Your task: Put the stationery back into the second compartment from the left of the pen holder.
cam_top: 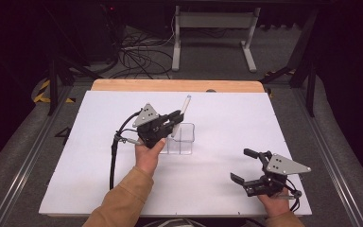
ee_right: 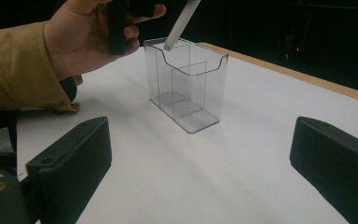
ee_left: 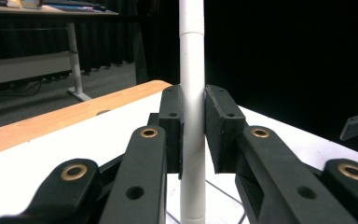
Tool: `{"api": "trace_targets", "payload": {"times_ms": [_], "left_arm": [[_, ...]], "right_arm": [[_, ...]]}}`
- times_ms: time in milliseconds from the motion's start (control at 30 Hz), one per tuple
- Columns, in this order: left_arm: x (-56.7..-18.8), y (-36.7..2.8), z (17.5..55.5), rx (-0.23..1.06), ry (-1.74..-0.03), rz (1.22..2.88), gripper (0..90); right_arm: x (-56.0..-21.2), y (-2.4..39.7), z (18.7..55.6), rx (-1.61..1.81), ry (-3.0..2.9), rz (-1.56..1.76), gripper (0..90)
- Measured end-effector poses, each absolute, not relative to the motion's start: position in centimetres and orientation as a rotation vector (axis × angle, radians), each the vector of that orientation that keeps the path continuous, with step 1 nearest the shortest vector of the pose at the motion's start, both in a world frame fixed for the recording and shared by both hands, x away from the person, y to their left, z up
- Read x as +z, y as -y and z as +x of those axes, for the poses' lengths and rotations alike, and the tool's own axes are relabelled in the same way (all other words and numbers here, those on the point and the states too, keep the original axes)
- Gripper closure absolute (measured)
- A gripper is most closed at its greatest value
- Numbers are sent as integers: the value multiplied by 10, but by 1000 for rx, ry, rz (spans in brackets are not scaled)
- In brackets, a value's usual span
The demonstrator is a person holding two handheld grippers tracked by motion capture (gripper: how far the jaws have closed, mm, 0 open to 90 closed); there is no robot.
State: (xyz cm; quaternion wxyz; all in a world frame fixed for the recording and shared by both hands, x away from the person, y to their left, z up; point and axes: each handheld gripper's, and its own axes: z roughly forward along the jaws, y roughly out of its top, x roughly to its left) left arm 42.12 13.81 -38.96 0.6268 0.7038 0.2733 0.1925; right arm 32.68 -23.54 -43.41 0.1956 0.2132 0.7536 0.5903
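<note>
A white pen [cam_top: 185, 105] is clamped between the pads of my left gripper [cam_top: 176, 118], which is shut on it. In the left gripper view the pen [ee_left: 192, 93] runs straight up through the left gripper [ee_left: 193, 121]. A clear plastic holder [cam_top: 181, 138] with inner dividers stands on the white board just right of that hand. In the right gripper view the pen [ee_right: 179, 23] slants down, its lower end at the rim of the holder [ee_right: 186, 88]. My right gripper [cam_top: 244, 164] rests near the front right, open and holding nothing, its jaws wide apart around the right gripper [ee_right: 203, 154] midpoint.
The white board [cam_top: 99, 165] covers a wooden table whose far edge [cam_top: 170, 85] shows behind it. Beyond that stand a white desk frame [cam_top: 212, 38] and loose cables on the floor. A black cable [cam_top: 113, 156] trails from the left gripper.
</note>
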Motion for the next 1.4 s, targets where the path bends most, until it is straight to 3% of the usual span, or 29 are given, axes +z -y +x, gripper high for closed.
{"api": "trace_targets", "payload": {"times_ms": [967,1167,1400], "left_arm": [[-403,-138,419,486,-624,1709,785],[-398,-139,413,475,-621,1721,690],[-380,-143,396,467,-603,1731,466]], "right_arm": [[-434,234,329,1671,-2112,579,58],[-434,232,331,1678,-2117,577,58],[-434,230,335,1687,-2117,574,58]]}}
